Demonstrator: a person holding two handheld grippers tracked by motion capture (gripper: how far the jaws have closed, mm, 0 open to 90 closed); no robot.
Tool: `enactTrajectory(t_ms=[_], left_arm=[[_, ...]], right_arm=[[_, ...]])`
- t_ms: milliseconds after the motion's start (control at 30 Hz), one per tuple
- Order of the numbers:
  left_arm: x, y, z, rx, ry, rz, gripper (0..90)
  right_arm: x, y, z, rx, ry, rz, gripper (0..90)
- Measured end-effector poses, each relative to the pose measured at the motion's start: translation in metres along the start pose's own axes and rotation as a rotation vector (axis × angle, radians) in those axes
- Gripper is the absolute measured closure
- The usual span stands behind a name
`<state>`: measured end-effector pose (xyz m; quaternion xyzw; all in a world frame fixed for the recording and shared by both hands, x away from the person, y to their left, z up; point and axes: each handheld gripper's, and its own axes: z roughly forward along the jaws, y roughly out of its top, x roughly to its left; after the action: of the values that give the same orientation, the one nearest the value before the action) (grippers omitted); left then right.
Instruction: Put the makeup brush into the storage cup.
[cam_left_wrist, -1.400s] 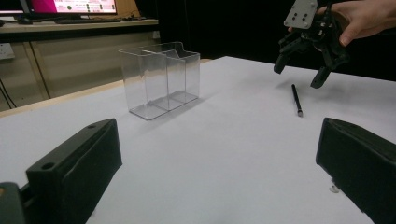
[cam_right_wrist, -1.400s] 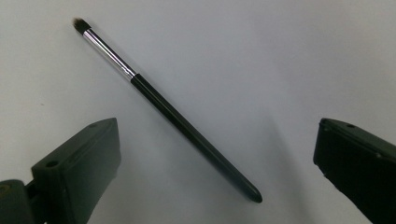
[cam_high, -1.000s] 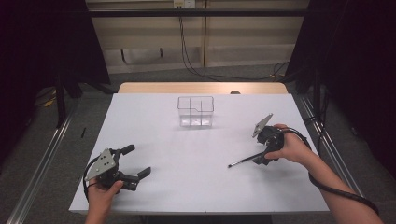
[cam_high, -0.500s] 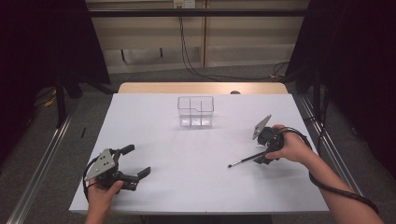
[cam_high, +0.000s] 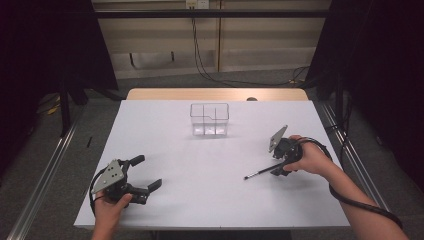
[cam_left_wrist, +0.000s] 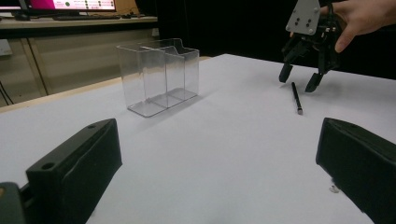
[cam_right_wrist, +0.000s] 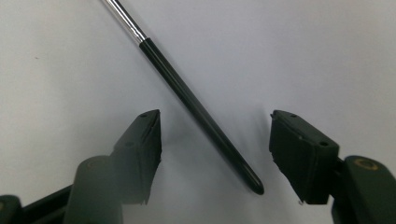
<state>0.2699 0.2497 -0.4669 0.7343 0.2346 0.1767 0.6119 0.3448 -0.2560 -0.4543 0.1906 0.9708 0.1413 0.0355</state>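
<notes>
High view shows the right tongs (cam_high: 278, 170) lowered over the near end of a thin black pen (cam_high: 259, 173) that lies flat on the white tabletop (cam_high: 200, 165), right of centre. The person's right hand (cam_high: 307, 157) and the grey plate cover most of these tongs from above, so their jaws are hard to make out there. Right gripper view looks straight down between them: the pen (cam_right_wrist: 196, 105) runs slantwise through the gap, its rounded black end between the two jaws, its silver end cut off by the top edge. The jaws have just been closing, yet they are spread on either side with bare tabletop showing between each pad and the pen; neither touches it.

Left tongs (cam_high: 145, 175) rest near the front left corner in the left hand (cam_high: 111, 206), jaws wide apart and holding nothing. Left gripper view crops both of its jaws at the frame's bottom. Farther back stands a clear divided box (cam_high: 209, 119); its see-through walls blur where one compartment ends and the next begins.
</notes>
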Motion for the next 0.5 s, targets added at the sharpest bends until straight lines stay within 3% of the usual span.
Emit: enactTrajectory(t_ms=[100, 500], left_arm=[[0.0005, -0.0001, -0.0006, -0.001, 0.001, 0.0, 0.0], [0.0002, -0.0006, 0.0002, 0.002, -0.003, -0.001, 0.0]], right_arm=[[0.0009, 0.0014, 0.0037, 0.01, 0.01, -0.016, 38.9], [0.0001, 0.0019, 0.0037, 0.025, 0.048, -0.007, 46.0]])
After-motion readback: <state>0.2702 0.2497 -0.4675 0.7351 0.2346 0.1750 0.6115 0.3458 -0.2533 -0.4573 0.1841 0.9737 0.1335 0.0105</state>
